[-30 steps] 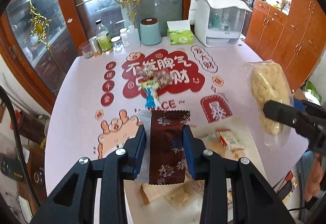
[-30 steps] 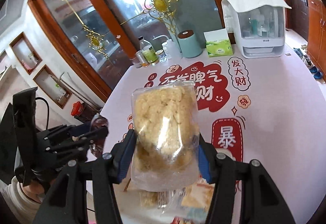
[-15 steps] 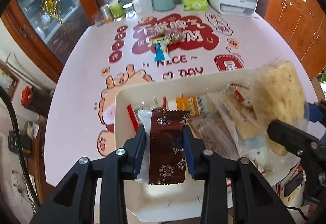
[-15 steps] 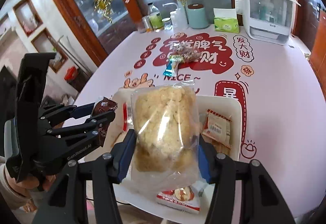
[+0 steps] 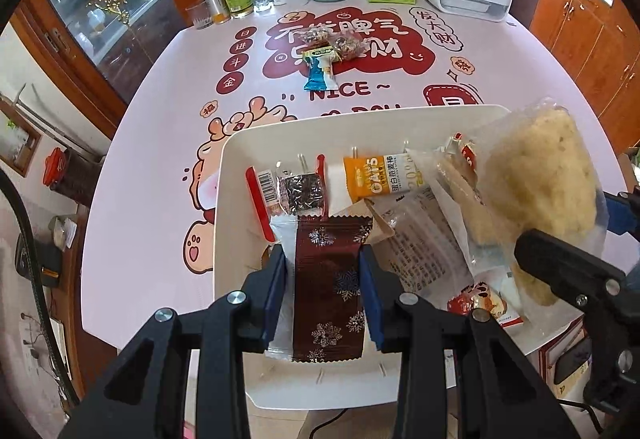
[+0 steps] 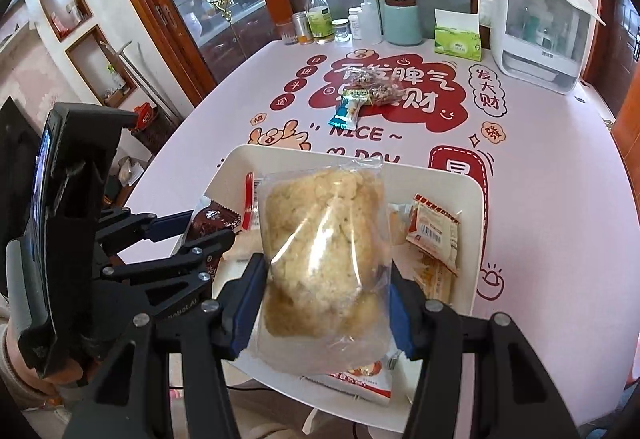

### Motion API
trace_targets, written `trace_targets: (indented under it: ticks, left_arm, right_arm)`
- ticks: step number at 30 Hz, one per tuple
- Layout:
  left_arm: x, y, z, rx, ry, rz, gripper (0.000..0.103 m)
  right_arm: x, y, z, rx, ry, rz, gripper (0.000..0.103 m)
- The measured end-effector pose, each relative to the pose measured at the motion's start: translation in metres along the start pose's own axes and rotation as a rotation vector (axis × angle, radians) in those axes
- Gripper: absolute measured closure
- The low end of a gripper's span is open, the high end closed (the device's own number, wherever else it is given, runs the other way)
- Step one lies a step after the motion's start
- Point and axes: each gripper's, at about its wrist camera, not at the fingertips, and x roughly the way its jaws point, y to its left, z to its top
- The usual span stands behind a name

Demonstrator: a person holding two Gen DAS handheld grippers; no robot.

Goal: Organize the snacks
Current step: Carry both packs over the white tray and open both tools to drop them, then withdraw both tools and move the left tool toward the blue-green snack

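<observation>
Two handheld grippers, each clamped on a snack, hover over a white rectangular plastic tray (image 5: pixel 224 175) at the near edge of a pink printed tablecloth (image 5: pixel 160 143).

The left gripper (image 5: pixel 326 279) pinches a dark-red snowflake-patterned wrapper (image 5: pixel 328 287) between its blue pads, above the tray's left half; the right gripper (image 6: pixel 324 303) squeezes a clear bag of pale puffed-rice cake (image 6: pixel 324 239) over the middle. Below lie an orange oat bar (image 5: pixel 380 177) and other packets (several overlapping). A blue-and-white candy packet (image 5: pixel 320 73) sits mid-table, well apart, beside small clear-wrapped sweets (image 5: pixel 344 45).
</observation>
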Motion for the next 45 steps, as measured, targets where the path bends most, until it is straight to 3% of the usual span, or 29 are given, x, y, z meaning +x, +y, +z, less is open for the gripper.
trace_targets:
  ticks: [1,3,4,5,6,9,34,45]
  left_arm:
    - [0.0,0.0,-0.001,-0.001,0.0,0.003,0.068]
    - [-0.001,0.001,-0.001,-0.006,0.0,0.014,0.055]
    - [0.0,0.002,-0.001,-0.011,0.004,0.029,0.034]
    - [-0.001,0.004,-0.001,-0.017,0.004,0.042,0.02]
    - [-0.002,0.005,-0.002,-0.022,0.0,0.045,0.018]
    - [-0.004,0.007,-0.001,-0.027,-0.011,0.045,0.018]
    - [-0.002,0.009,0.005,-0.032,-0.026,0.058,0.018]
    - [-0.015,0.014,0.027,0.001,-0.115,0.1,0.018]
  right_arm:
    - [0.0,0.0,0.0,0.0,0.002,-0.001,0.047]
    - [0.0,0.001,0.001,-0.003,-0.001,-0.003,0.047]
    - [0.0,0.001,0.001,-0.005,-0.002,-0.005,0.047]
    - [0.0,0.001,0.001,-0.007,-0.003,-0.01,0.046]
    - [0.001,0.002,0.001,-0.008,-0.003,-0.013,0.044]
    - [0.0,0.002,0.0,-0.004,-0.004,-0.01,0.038]
    - [0.002,-0.008,0.007,0.045,-0.018,-0.016,0.037]
    - [0.0,-0.011,0.018,0.062,-0.05,-0.038,0.037]
